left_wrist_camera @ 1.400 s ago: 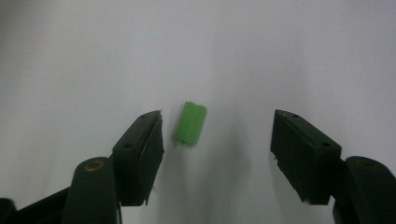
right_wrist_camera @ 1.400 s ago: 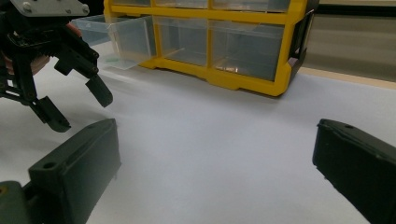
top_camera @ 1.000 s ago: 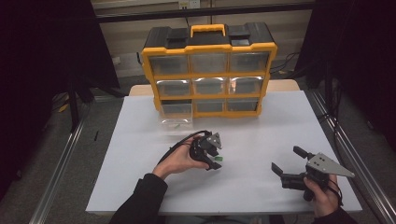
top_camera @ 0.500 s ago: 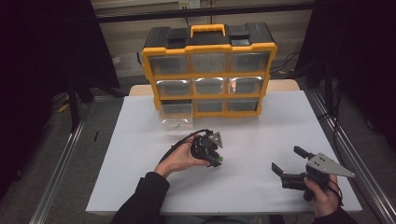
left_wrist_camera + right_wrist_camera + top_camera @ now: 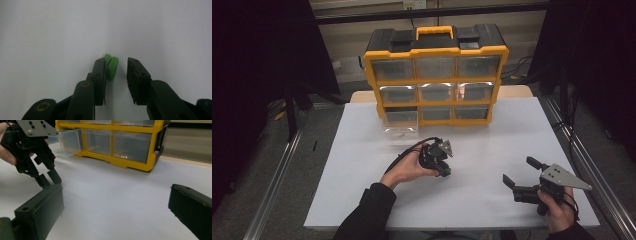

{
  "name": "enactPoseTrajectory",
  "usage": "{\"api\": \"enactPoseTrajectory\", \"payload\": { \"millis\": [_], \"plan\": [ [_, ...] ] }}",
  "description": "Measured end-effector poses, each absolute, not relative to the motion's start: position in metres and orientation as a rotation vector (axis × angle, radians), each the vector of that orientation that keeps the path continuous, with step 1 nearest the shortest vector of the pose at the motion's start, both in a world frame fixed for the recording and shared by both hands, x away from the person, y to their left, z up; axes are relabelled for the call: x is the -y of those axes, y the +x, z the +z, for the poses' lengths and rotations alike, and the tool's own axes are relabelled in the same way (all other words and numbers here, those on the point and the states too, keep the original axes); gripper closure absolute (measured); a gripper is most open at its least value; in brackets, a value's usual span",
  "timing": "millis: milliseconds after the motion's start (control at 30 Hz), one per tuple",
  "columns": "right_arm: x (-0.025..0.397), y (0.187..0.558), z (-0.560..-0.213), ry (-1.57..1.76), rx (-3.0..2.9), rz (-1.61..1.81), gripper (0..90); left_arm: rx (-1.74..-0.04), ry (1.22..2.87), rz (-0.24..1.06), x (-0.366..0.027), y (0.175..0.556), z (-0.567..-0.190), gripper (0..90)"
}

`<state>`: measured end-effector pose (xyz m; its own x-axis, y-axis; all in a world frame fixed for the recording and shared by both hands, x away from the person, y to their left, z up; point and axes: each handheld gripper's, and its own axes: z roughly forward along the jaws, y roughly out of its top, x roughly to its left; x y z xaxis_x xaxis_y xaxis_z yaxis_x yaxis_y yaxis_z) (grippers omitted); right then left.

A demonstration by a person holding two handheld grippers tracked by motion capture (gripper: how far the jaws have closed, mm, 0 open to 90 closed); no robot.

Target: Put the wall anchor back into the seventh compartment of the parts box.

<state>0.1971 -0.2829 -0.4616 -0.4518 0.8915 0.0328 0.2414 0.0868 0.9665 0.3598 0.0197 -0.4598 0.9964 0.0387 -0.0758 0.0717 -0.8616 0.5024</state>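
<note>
Clear plastic drawer (image 5: 401,131) pulled from yellow organizer (image 5: 435,75) holds small green bits.

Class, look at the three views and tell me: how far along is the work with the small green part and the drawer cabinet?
Done: the bottom-left drawer of the yellow cabinet is pulled out. In hand: the left tool points down at the table, jaws apart, with the green part against one jaw but not clamped. The right tool waits open. Left: probably closing on the part, then carrying it to the drawer.
</note>
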Motion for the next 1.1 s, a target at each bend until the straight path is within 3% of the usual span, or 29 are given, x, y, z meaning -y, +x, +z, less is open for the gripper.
{"api": "enactPoseTrajectory", "payload": {
  "millis": [233,600,1100],
  "plan": [
    [0.2827,0.1971,-0.4616,1.119,-1.772,1.394,0.0,-0.115,2.593,-0.079,-0.0184,0.3632,-0.4605,78.2],
    [0.2826,0.1973,-0.4617,1.122,-1.77,1.392,0.0,-0.078,2.618,-0.09,-0.0157,0.3629,-0.4598,84.0],
    [0.283,0.1974,-0.4617,1.122,-1.769,1.392,0.0,-0.129,2.567,-0.113,-0.0228,0.3661,-0.4563,84.4]
  ]
}}
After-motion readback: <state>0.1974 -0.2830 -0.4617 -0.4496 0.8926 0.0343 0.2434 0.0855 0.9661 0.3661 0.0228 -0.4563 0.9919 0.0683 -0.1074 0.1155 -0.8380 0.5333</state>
